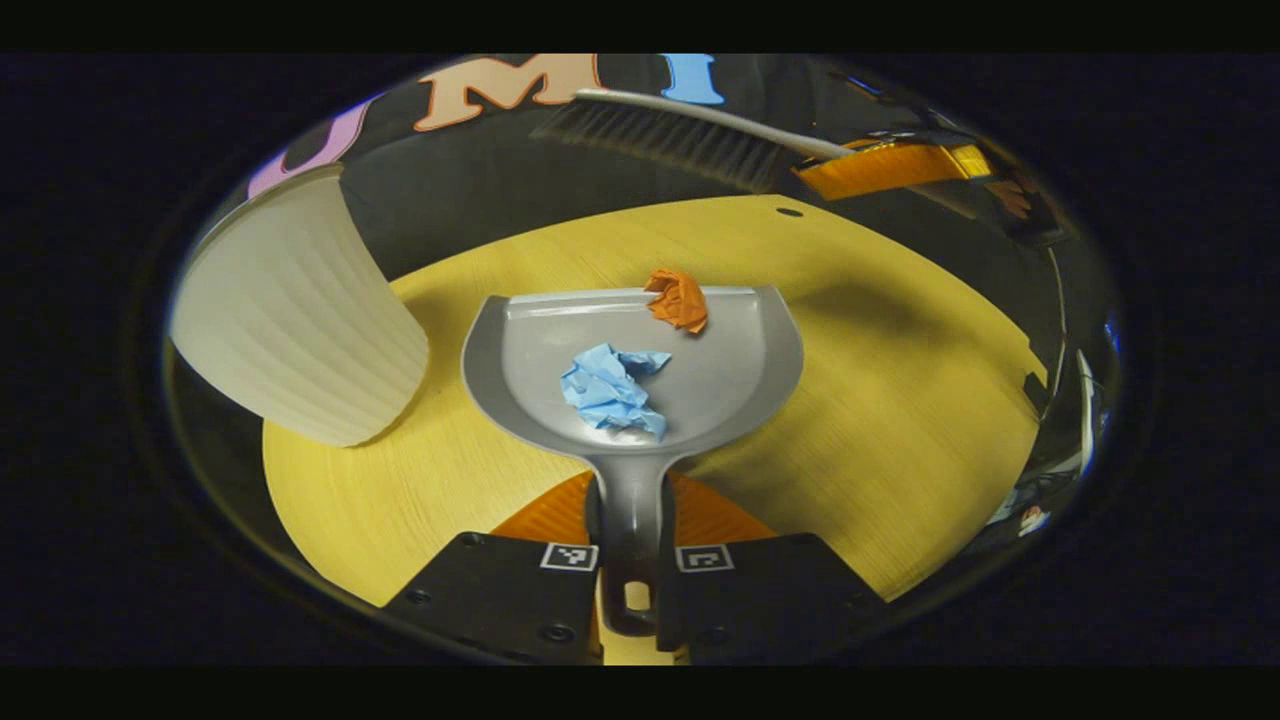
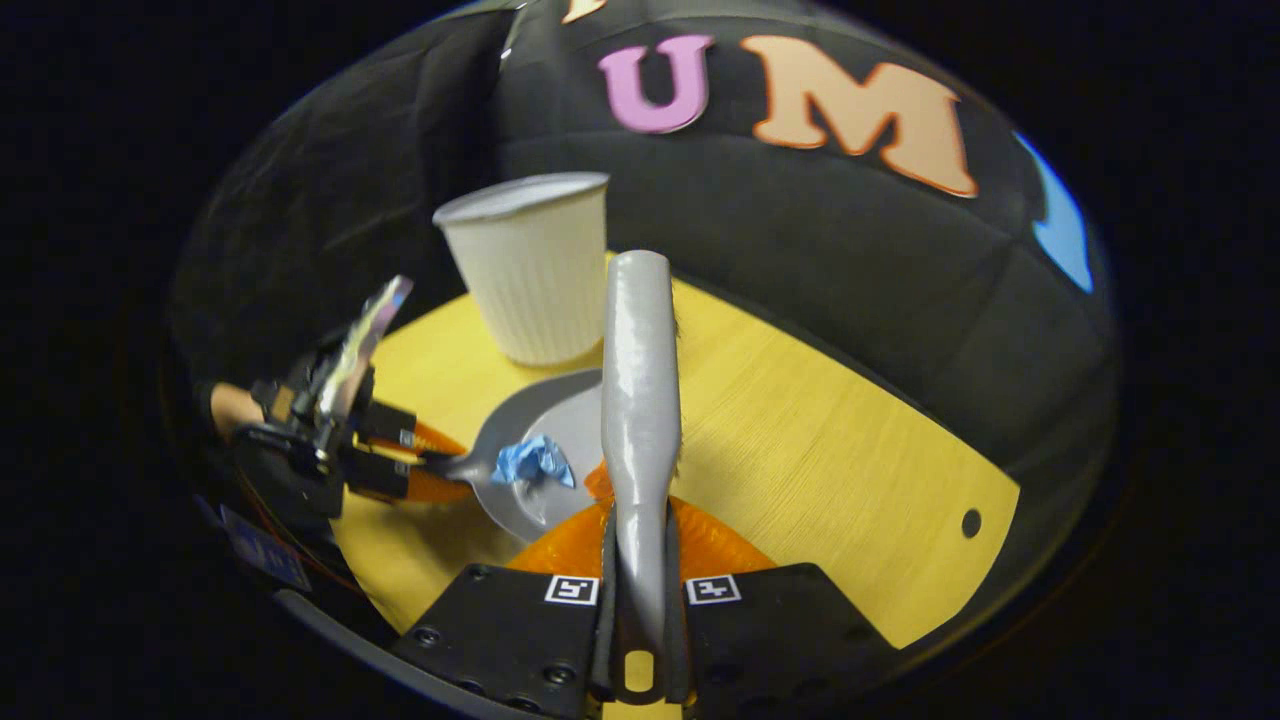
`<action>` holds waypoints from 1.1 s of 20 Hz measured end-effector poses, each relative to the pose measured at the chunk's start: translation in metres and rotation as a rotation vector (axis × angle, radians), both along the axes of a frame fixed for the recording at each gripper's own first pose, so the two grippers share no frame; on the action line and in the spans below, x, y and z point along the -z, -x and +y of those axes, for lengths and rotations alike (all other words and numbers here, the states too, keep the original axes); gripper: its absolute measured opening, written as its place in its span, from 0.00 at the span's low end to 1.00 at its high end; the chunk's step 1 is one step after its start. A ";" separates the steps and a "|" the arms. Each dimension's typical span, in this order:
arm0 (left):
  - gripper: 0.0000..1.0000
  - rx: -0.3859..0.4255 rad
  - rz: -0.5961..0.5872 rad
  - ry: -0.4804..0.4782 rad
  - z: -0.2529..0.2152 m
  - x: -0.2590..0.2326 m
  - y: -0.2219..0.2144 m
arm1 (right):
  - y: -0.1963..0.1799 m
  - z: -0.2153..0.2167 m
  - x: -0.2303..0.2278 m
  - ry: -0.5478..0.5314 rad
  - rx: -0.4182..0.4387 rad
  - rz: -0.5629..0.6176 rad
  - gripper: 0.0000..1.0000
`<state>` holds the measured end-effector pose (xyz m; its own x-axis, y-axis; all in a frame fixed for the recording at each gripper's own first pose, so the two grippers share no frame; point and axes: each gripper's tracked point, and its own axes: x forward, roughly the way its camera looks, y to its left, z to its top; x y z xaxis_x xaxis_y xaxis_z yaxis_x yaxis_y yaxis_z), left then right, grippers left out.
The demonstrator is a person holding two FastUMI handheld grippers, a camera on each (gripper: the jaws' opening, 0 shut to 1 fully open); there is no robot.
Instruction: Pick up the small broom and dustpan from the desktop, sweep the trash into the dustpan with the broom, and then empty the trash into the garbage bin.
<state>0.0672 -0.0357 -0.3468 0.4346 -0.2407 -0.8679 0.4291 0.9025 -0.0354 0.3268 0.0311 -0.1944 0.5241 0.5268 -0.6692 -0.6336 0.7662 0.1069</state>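
In the left gripper view my left gripper (image 1: 630, 560) is shut on the handle of the grey dustpan (image 1: 700, 370), which lies on the yellow table (image 1: 900, 400). A crumpled blue paper (image 1: 612, 390) lies inside the pan and a crumpled orange paper (image 1: 680, 300) sits at its front lip. The small broom (image 1: 680, 135) hangs in the air beyond the pan, held by my right gripper (image 1: 885, 165). In the right gripper view my right gripper (image 2: 640, 590) is shut on the broom's grey handle (image 2: 640, 400). Below it are the dustpan (image 2: 560, 420), the blue paper (image 2: 535, 462) and the left gripper (image 2: 420, 455).
A white ribbed garbage bin (image 1: 290, 320) stands upright on the table just left of the dustpan, and it shows behind the pan (image 2: 530, 270) in the right gripper view. A small hole (image 2: 971, 522) marks the table's right end. The black cloth wall rises behind the table.
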 end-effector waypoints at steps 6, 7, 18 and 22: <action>0.12 -0.008 -0.125 0.062 -0.013 -0.041 -0.011 | 0.025 -0.067 0.018 -0.168 0.270 -0.122 0.16; 0.14 -0.025 -0.139 0.079 -0.014 -0.044 -0.013 | 0.031 -0.074 0.028 -0.185 0.296 -0.130 0.16; 0.13 -0.140 -0.335 -0.008 0.038 -0.096 -0.054 | 0.095 -0.068 0.183 -0.293 0.311 -0.038 0.16; 0.14 -0.143 -0.365 -0.278 0.130 -0.117 -0.086 | 0.119 -0.047 0.187 -0.306 0.302 -0.002 0.16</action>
<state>0.1535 0.0943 -0.2297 0.7347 0.0635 -0.6754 0.2392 0.9074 0.3457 0.2081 -0.0155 -0.3816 0.6861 0.5238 -0.5049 -0.3863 0.8504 0.3573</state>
